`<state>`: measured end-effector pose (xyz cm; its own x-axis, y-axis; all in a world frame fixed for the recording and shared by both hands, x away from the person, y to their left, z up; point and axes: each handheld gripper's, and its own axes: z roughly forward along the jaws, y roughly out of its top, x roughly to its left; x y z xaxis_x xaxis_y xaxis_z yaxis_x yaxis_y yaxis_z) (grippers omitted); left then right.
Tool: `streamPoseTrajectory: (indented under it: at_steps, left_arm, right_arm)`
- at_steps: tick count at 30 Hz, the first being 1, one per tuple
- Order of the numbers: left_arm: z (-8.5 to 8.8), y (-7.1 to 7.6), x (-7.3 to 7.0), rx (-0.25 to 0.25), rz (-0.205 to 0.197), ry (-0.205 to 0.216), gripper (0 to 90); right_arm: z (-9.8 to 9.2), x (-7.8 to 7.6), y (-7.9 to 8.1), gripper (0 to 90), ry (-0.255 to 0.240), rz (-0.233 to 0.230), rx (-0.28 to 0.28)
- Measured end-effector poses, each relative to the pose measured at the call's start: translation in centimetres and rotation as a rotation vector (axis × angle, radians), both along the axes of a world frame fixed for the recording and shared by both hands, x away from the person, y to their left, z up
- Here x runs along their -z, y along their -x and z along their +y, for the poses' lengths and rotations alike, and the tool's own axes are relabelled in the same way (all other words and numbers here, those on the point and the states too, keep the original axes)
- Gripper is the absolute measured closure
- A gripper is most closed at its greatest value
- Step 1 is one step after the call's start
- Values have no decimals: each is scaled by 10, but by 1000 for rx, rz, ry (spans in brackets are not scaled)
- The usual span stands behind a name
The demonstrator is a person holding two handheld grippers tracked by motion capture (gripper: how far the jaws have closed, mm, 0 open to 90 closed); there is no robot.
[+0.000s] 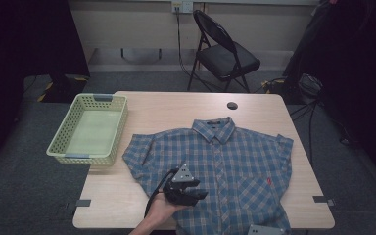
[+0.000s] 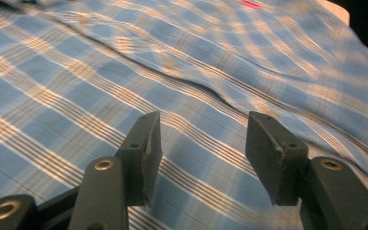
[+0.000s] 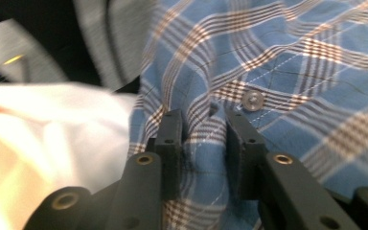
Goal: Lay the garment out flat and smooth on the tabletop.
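A blue plaid short-sleeved shirt [image 1: 225,169] lies flat at lower centre of the wooden table [image 1: 166,110]. The left gripper [image 2: 201,143] hovers with jaws spread; the right gripper [image 3: 205,139] pinches a fold near the hem edge.

Your high view is dim at both sides, where the room falls into near black, while the table [image 1: 166,105] is evenly lit from above with soft, faint shadows. In your left gripper view the shirt [image 2: 124,72] is smeared by blur toward the far right. In your right gripper view a pale patch at the lower left is washed out by glare, and the upper left is out of focus.
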<state>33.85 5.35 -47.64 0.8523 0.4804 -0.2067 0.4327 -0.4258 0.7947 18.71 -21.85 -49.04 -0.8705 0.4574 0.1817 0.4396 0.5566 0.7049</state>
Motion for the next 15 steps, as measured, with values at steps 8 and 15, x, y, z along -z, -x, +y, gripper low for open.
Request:
streamPoseTrajectory:
  at_steps: [8,15]
  left_arm:
    - [5,-10,-8,-12,-43,-1,461]
    - [16,-29,8,-42,-38,-67,485]
  right_arm:
    - [-20,-32,-18,513,-111,-55,22]
    - [-90,-41,-90,458,-141,-175,308]
